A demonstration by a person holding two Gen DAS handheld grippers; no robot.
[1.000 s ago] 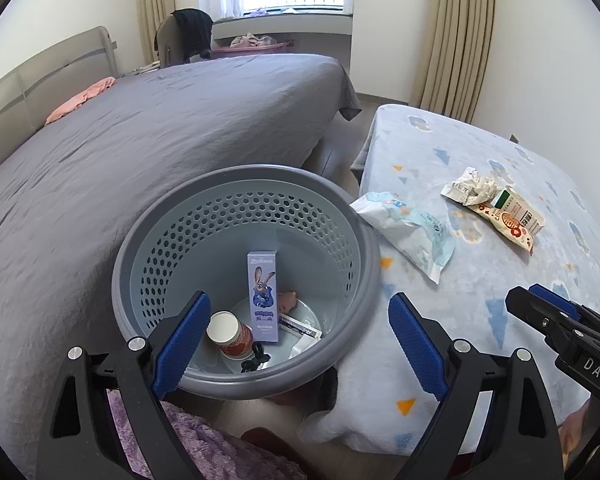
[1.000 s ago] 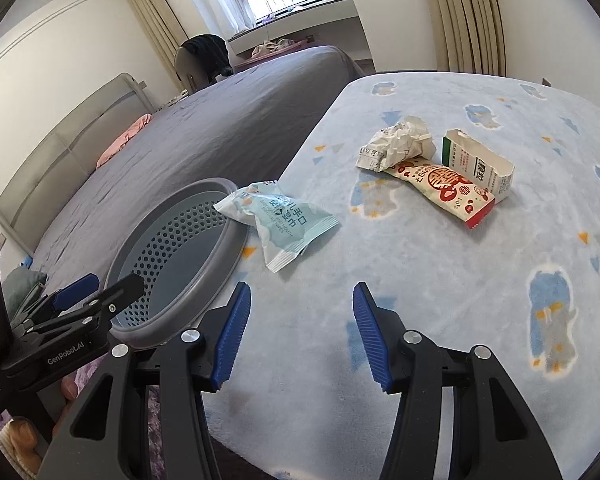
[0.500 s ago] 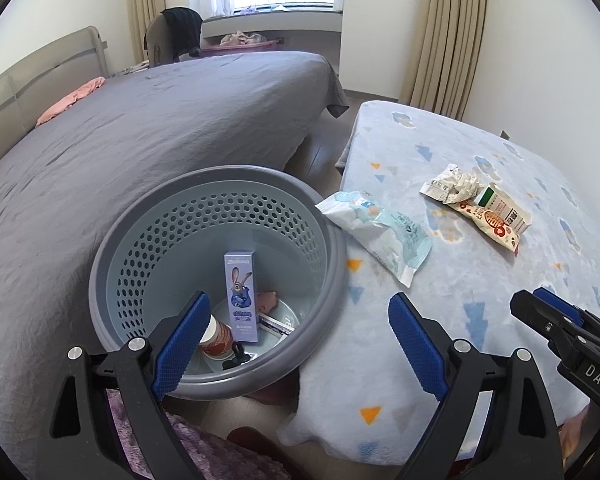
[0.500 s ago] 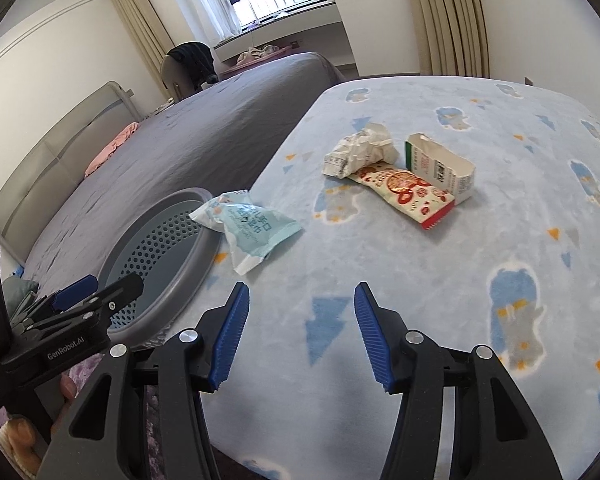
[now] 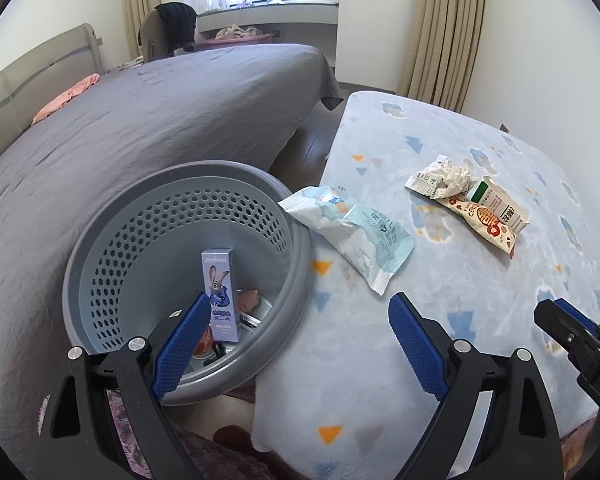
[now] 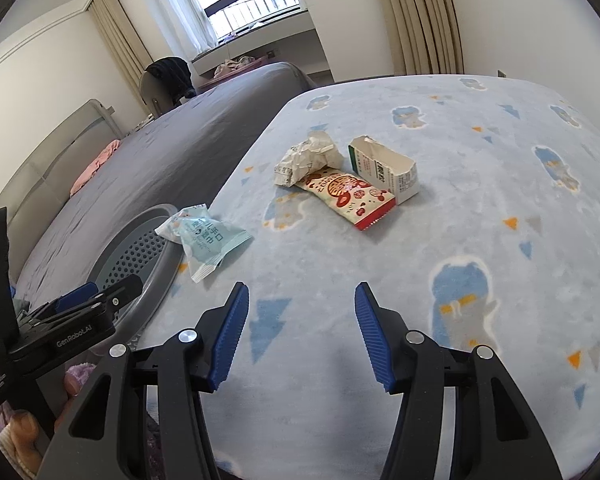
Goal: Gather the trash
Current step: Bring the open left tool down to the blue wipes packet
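Basket [image 5: 100, 248]: grey, perforated, seen at 9 o'clock of the blanket [image 5: 440, 320]; a box [image 5: 220, 292] is stood upright inside, with small items beside it that cannot be told apart.
Wipes pack [image 5: 352, 232]: laid on the blanket edge, one end overhanging the basket rim.
Paper wad [image 6: 308, 156]: crumpled, placed at 12 o'clock of the right gripper, touching the wrapper.
Wrapper [image 6: 348, 196]: red and white, laid flat between wad and carton.
Carton [image 6: 384, 168]: open-topped, on its side, touching the wrapper at its 2 o'clock.
Left gripper [image 5: 300, 344]: spread wide, nothing between the pads, held over the basket rim and blanket edge.
Right gripper [image 6: 300, 332]: parted, nothing held, poised over bare blanket; trash is seen ahead, well apart.
Bed [image 5: 140, 128]: grey cover, at 10 o'clock behind the basket.
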